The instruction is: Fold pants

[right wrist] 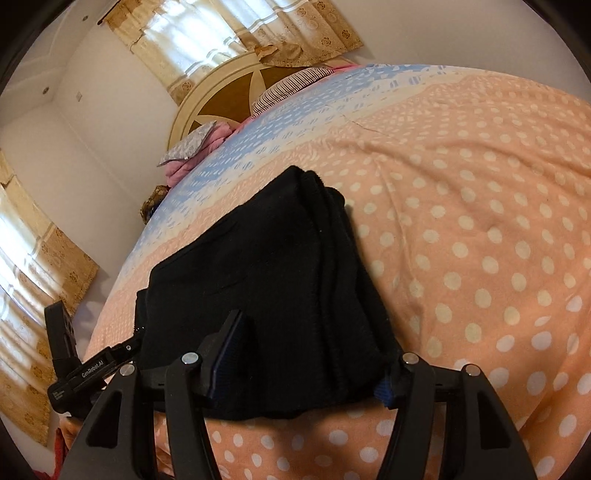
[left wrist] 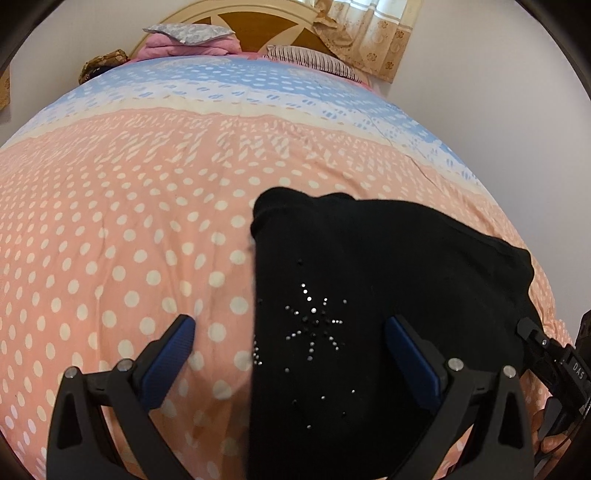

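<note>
both grippers (left wrist: 290,328) (right wrist: 312,354) wide apart, tilted down

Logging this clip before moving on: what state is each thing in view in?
Black pants: folded into a compact stack, lying flat on the bedspread.
Left gripper: jaws open, straddling the pants' left edge, gripping nothing.
Right gripper: jaws open around the pants' near end, pads not visibly pressing.
Bedspread: spread over the bed, mildly creased.
Curtains: drawn, daylight behind.

We see the folded black fabric pants (left wrist: 369,295) lying on the dotted peach-and-blue bedspread (left wrist: 129,221). Behind them, a striped pillow (left wrist: 314,59) and a pink folded blanket (left wrist: 184,48) rest before the arched wooden headboard (left wrist: 251,22).
</note>
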Available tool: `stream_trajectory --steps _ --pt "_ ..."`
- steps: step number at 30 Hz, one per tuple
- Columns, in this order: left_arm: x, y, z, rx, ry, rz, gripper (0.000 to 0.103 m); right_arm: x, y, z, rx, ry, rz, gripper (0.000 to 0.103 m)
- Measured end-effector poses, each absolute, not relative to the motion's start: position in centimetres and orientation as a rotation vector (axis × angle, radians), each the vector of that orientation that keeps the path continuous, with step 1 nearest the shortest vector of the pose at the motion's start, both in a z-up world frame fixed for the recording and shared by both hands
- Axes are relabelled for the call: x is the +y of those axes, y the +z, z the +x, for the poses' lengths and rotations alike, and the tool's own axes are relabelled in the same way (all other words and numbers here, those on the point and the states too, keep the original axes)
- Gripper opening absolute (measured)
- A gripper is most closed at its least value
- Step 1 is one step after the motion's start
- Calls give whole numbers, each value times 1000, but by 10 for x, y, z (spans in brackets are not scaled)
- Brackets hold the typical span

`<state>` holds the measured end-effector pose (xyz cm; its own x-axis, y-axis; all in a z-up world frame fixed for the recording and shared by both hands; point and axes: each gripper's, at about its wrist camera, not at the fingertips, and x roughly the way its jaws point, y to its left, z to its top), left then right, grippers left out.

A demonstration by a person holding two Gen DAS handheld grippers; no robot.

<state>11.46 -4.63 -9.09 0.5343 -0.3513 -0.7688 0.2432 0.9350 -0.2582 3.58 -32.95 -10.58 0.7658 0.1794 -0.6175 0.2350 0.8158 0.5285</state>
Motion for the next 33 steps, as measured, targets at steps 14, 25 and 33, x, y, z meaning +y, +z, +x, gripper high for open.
stream_trajectory --steps 14,25,33 --pt "-24 -88 112 932 -409 -305 103 -351 -107 23 629 -77 751 67" --pt "-41 -90 103 902 -394 -161 103 -315 -99 31 716 -91 466 54" --pt "-41 -92 104 905 -393 -161 102 -265 -86 33 706 -175 115 35"
